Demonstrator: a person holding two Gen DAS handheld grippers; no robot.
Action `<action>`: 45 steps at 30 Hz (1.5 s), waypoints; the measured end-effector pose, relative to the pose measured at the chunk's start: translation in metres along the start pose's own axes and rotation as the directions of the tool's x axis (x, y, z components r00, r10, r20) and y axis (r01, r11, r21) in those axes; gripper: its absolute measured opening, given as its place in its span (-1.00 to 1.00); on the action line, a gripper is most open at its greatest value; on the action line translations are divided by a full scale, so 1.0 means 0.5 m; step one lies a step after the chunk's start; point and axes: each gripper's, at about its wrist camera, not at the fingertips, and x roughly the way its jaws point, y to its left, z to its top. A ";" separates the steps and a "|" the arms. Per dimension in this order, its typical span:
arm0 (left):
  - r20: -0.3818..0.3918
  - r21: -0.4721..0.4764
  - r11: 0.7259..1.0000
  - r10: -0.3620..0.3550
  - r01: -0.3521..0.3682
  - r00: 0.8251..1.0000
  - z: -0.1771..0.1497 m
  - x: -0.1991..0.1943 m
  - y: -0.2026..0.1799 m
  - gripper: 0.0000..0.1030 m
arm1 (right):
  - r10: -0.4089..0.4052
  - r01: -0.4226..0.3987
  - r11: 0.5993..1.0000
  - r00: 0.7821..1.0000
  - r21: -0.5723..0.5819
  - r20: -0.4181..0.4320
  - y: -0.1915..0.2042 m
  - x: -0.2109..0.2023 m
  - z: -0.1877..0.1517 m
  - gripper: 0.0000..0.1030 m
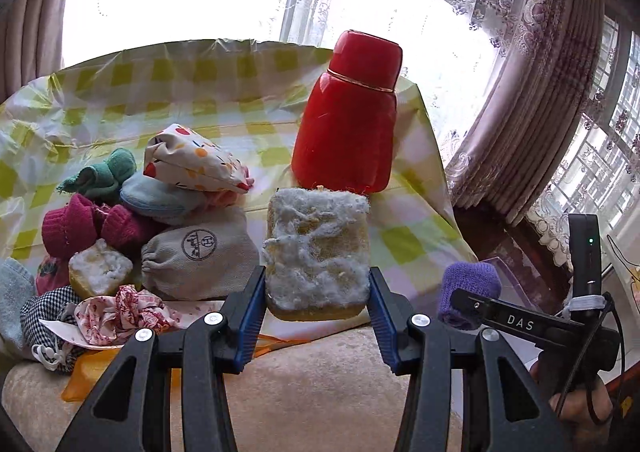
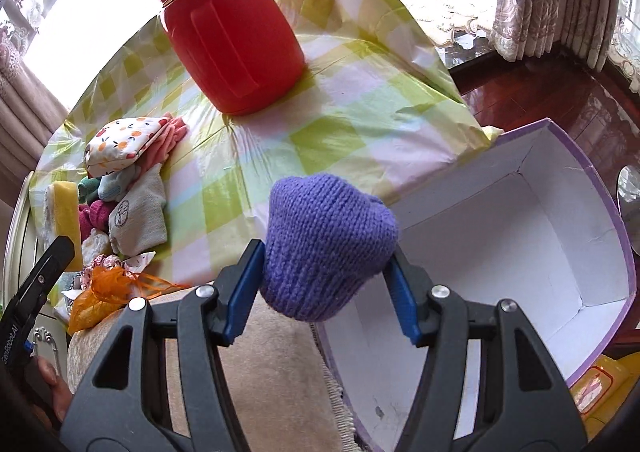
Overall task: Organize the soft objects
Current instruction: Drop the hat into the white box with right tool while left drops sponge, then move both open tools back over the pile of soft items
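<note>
My left gripper (image 1: 318,284) is shut on a yellow sponge (image 1: 318,252) with a frayed white top, held above the front edge of the checked tablecloth (image 1: 240,92). My right gripper (image 2: 326,272) is shut on a purple knitted piece (image 2: 328,236), which hangs over the near corner of an open white box (image 2: 500,236) with a purple rim. The same knitted piece (image 1: 468,292) shows at the right of the left wrist view. A pile of soft things (image 1: 140,220) lies on the cloth at the left: socks, a dotted pouch, a grey drawstring bag, a second sponge.
A tall red flask (image 1: 348,112) stands on the cloth behind the sponge. An orange mesh bag (image 2: 100,296) lies at the table's near edge. A beige cushioned surface (image 1: 320,392) is below both grippers. Curtains and a dark wooden floor (image 2: 540,92) are to the right.
</note>
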 end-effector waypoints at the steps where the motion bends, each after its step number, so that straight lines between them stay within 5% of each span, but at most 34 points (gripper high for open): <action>1: -0.009 0.013 1.000 -0.020 0.020 1.000 0.000 0.004 -0.018 -0.04 | -0.015 0.015 1.000 1.000 0.008 0.004 -0.014 -0.004 0.003 0.23; 8: -0.075 0.107 0.979 -0.166 0.174 0.983 -0.013 0.023 -0.134 -0.02 | -0.108 0.104 0.992 0.993 0.079 0.049 -0.085 -0.035 0.021 0.28; 11: -0.125 0.147 0.964 -0.204 0.222 0.971 -0.022 0.039 -0.173 0.14 | -0.136 0.130 0.987 0.989 0.094 0.066 -0.104 -0.044 0.029 0.29; 13: -0.139 0.161 0.962 -0.198 0.220 0.970 -0.027 0.049 -0.185 0.39 | -0.160 0.152 0.983 0.984 0.100 0.076 -0.113 -0.050 0.032 0.39; 16: -0.144 0.150 0.964 -0.197 0.219 0.970 -0.026 0.054 -0.178 0.44 | -0.206 0.194 0.976 0.970 0.098 0.128 -0.119 -0.061 0.033 0.66; 20: -0.137 0.115 0.973 -0.186 0.203 0.973 -0.022 0.057 -0.159 0.55 | -0.186 0.177 0.982 0.965 0.065 0.187 -0.119 -0.063 0.032 0.74; 31: -0.063 0.087 0.990 -0.102 0.107 0.993 -0.017 0.021 -0.118 0.68 | -0.049 0.050 0.999 0.981 -0.001 0.189 -0.082 -0.066 0.022 0.74; 45: 0.035 -0.087 0.995 0.053 -0.050 0.998 -0.030 -0.055 0.047 0.70 | 0.013 0.003 0.995 0.988 -0.096 0.157 0.002 -0.065 0.015 0.74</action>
